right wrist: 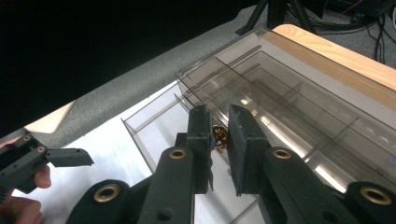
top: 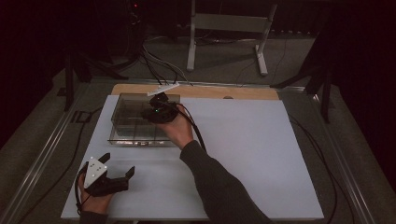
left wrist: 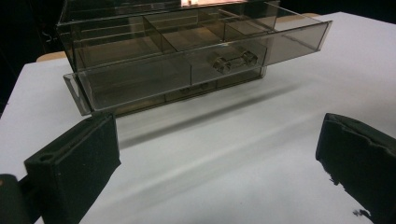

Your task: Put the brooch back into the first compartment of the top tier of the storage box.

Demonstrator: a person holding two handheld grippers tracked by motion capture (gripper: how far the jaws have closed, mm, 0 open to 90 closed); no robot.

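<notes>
A: What did the right gripper (right wrist: pixel 219 140) have?

B: Its jaws stood narrow, drawn in on a small coppery thing (right wrist: pixel 219 138) pinched between the tips. Most of it sat hidden behind the jaws; shape and long axis could not be told.

A: Where was that?

B: Over the pulled-out drawer (right wrist: pixel 154 128) of the smoky clear box (right wrist: pixel 299 88), just in front of the box's front wall.

A: Anything in the box?

B: Through the drawer front (left wrist: pixel 140 84), seen ahead of the left jaws, a clear roller-like piece (left wrist: pixel 231 60) lay in the right-hand cell, long axis running across, parallel to the drawer front. The upper compartments (left wrist: pixel 187 37) looked bare, though the tinted plastic made that hard to judge.

A: And the left gripper (top: pixel 116 165)?

B: Jaws wide apart with bare white tabletop (left wrist: pixel 224 154) between them, well short of the box and pointing toward it.
</notes>
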